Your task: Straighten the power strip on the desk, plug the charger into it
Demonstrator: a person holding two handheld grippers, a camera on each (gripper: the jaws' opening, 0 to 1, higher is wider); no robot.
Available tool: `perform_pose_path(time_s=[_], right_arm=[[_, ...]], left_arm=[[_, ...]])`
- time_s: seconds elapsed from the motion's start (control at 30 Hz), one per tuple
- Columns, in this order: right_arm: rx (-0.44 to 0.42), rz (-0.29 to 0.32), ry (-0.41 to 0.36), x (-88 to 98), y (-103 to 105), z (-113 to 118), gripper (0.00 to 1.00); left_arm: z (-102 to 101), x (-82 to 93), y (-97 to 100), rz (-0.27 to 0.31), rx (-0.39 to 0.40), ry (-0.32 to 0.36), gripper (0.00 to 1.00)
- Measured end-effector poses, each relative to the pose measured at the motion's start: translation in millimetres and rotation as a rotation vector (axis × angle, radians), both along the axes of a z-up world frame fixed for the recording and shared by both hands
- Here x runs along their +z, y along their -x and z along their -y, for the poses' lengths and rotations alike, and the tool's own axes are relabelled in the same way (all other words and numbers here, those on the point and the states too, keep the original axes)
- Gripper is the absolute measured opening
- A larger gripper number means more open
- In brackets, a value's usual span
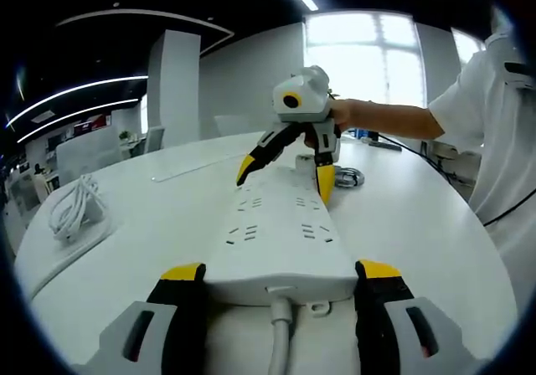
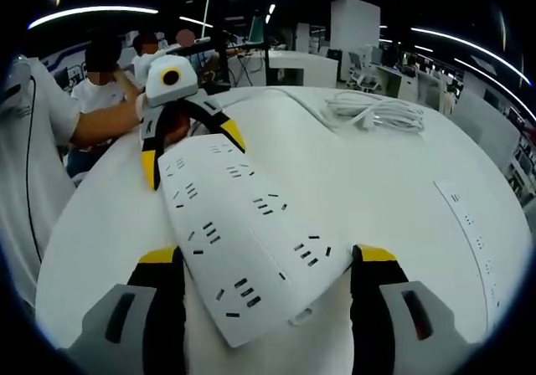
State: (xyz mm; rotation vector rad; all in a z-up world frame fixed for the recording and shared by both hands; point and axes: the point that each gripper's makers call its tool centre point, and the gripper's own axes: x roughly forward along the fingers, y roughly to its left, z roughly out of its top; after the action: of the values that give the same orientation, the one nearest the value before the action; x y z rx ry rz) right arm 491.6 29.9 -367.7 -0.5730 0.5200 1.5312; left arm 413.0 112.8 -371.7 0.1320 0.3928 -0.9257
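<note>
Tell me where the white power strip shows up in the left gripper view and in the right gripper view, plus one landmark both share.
Left gripper view: the power strip runs up the centre, its cord end between the left hand-held gripper jaws.
Right gripper view: the power strip lies diagonally at lower centre, one end between the right hand-held gripper jaws.
Shared landmark: the coiled white cable on the table.

The right gripper (image 2: 268, 262) straddles one end of the white power strip (image 2: 243, 241) (jaws apart), the left gripper (image 2: 194, 153) astride its far end on the desk (image 2: 377, 191).
</note>
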Motion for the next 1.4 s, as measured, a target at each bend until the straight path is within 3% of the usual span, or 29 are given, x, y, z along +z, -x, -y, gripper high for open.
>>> perform_pose_path(time_s=[1.4], right_arm=[[-0.092,-0.006,-0.01,1.1,8.5,6.0,0.79]], left_arm=[[-0.6,0.3,1.4,-0.004,-0.085,-0.005,0.72]])
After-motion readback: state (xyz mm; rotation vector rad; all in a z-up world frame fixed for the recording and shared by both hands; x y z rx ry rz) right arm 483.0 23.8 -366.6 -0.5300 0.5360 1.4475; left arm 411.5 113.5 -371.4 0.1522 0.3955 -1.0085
